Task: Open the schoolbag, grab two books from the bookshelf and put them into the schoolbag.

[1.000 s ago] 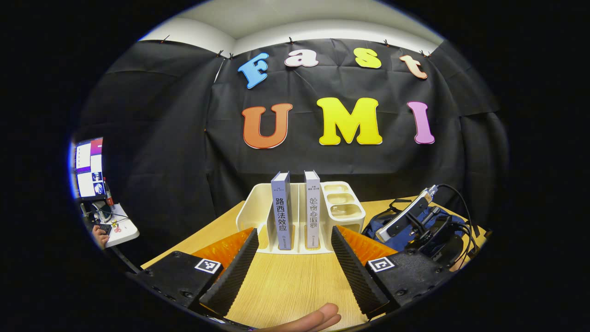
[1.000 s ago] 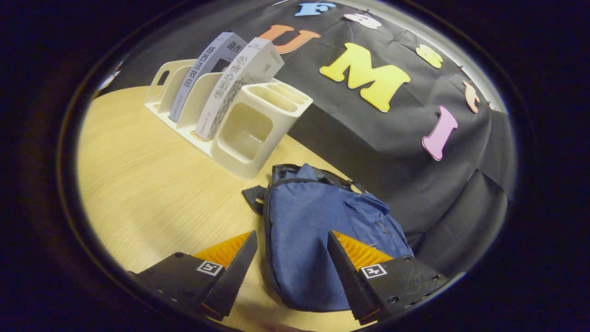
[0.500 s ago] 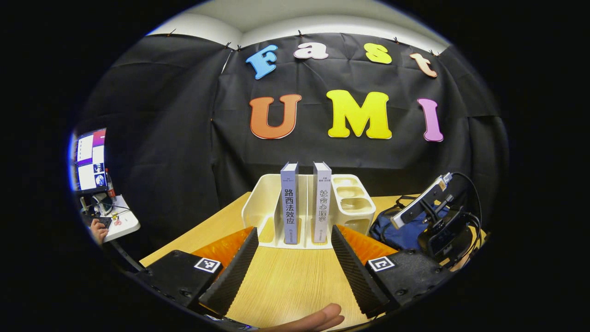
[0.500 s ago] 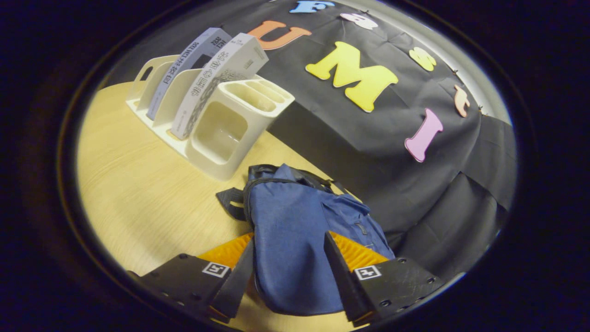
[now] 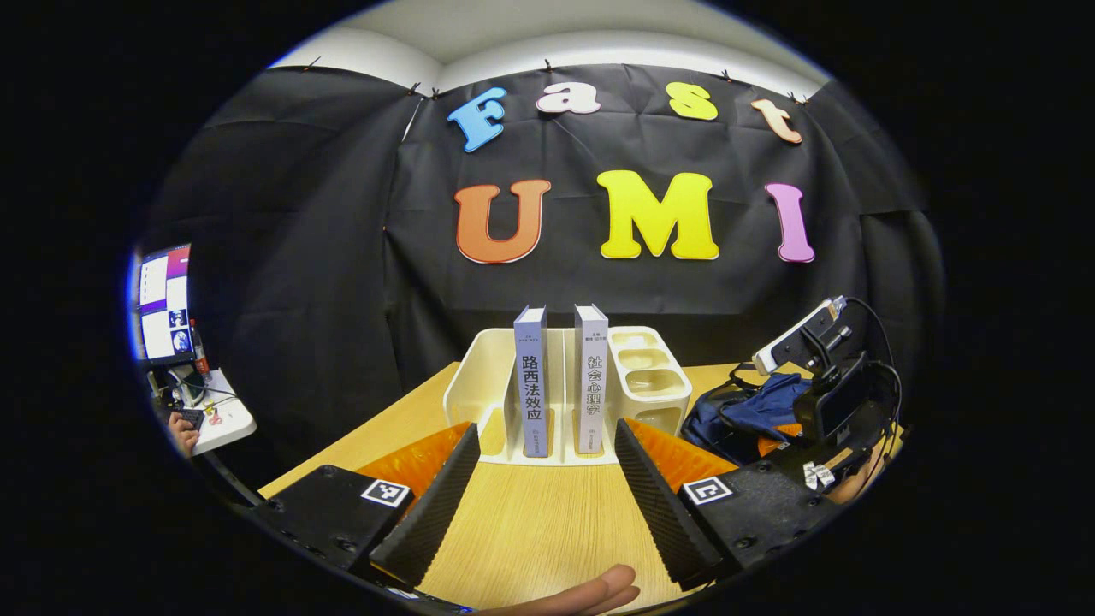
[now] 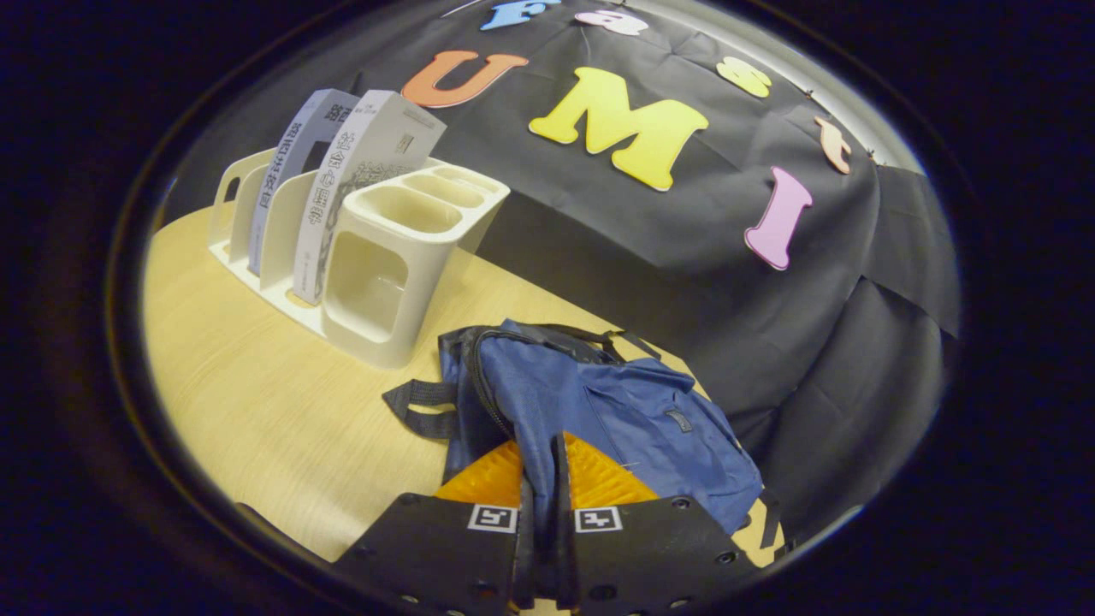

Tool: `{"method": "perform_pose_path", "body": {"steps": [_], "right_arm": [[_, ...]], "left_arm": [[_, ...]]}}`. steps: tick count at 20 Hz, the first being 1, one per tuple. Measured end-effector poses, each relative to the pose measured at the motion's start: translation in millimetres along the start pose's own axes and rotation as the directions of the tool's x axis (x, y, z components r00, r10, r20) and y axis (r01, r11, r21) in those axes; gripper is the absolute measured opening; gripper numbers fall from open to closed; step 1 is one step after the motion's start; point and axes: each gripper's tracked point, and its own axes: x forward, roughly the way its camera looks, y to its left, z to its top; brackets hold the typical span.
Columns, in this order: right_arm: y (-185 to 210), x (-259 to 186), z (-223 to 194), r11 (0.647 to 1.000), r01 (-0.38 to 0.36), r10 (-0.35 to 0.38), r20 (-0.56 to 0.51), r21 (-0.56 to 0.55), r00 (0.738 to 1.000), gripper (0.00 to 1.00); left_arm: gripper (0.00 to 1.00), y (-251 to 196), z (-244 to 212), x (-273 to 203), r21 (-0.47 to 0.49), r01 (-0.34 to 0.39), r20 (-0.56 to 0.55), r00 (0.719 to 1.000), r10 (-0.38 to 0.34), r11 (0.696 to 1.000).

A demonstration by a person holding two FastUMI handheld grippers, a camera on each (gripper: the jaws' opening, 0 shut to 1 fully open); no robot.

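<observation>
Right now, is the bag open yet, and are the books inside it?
Not yet. Nothing looks finished. In hand: the right tongs are shut on a fold of the blue schoolbag, pinching its cloth near the zipper, which looks closed. The left tongs are open, facing the two books standing in the white bookshelf. Left to do: open the bag, then move both books in.

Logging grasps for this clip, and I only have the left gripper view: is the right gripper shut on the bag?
Observer: Yes. In the right gripper view, the right gripper pinches a fold of the bag's blue cloth.
Operator: Is it on the zip pull?
Observer: Can't tell. The zip curves along the bag's edge, left of the pinch.
Operator: Anything loose nearby?
Observer: A black strap lies on the table, on the side toward the shelf.
</observation>
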Motion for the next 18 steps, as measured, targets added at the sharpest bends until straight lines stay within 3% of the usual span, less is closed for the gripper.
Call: {"method": "perform_pose_path", "body": {"steps": [3, 7, 18], "right_arm": [[-15, -5, 7, 0.998, -0.029, 0.029, -0.006, 0.055, 1.000, 0.10], [-56, -15, 30, 0.998, 0.012, -0.015, 0.052, 0.057, 0.999, 0.10], [-160, -25, 77, 0.986, 0.005, -0.025, 0.123, 0.164, 0.992, 0.10]], "left_arm": [[1.00, -6, 0, -1, 0.006, 0.016, -0.002, 1.000, -0.016, 1.000], [1.00, -8, 2, -1, 0.006, 0.023, 0.009, 1.000, -0.023, 1.000], [1.00, -13, -13, 17, -0.010, 0.043, -0.018, 0.999, -0.043, 0.999]]}}
